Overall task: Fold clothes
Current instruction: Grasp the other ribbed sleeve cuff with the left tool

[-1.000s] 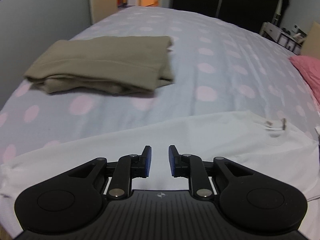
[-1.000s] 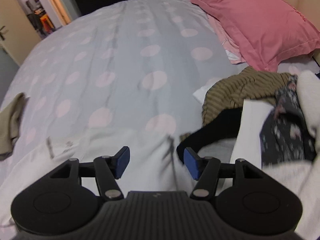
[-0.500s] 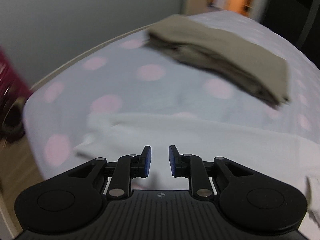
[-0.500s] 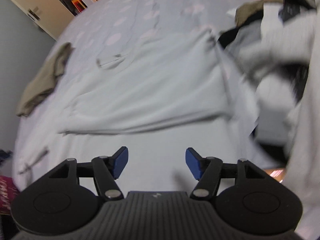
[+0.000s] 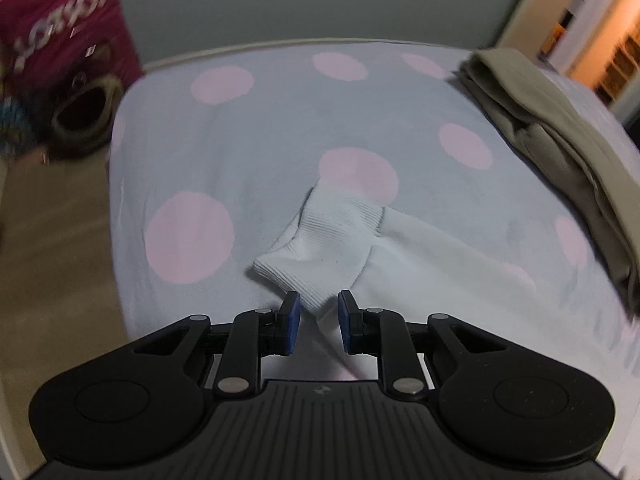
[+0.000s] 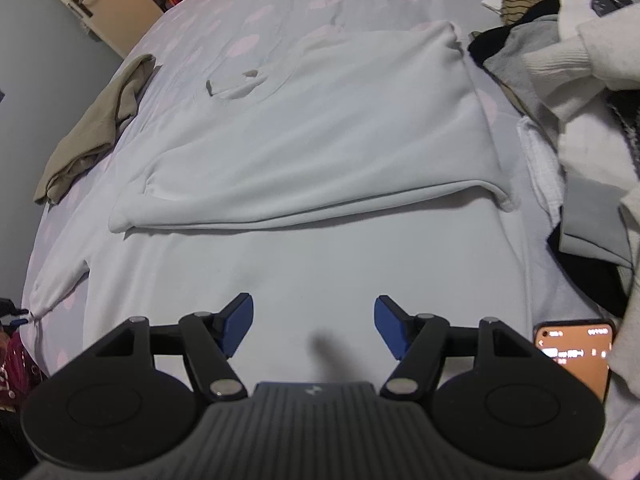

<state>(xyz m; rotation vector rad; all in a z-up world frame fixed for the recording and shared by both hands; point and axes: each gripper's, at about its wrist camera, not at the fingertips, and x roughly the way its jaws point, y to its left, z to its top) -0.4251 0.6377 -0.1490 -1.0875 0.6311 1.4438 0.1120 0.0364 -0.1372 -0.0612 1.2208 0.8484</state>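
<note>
A white sweatshirt (image 6: 320,152) lies spread on the dotted bed, its collar (image 6: 236,84) at the far side and a fold edge running across its middle. My right gripper (image 6: 312,308) hovers open over its near, flat part with nothing between the fingers. In the left wrist view the ribbed sleeve cuff (image 5: 324,240) lies at the bed's corner. My left gripper (image 5: 318,308) stands just behind it with a narrow gap. The cuff's near corner reaches in between the blue pads (image 5: 294,316), which do not press on it.
A folded khaki garment (image 5: 560,136) (image 6: 96,128) lies beyond the sleeve. A pile of unfolded clothes (image 6: 560,60) and a lit phone (image 6: 572,356) sit to the right. The bed's edge (image 5: 120,200) drops to the floor, where a pink bag (image 5: 60,32) and a slipper (image 5: 84,116) stand.
My left gripper has swung left and down from the sweatshirt's body to the cuff at the bed's corner. My right gripper has left the pile for the sweatshirt's near part, its jaws slightly wider.
</note>
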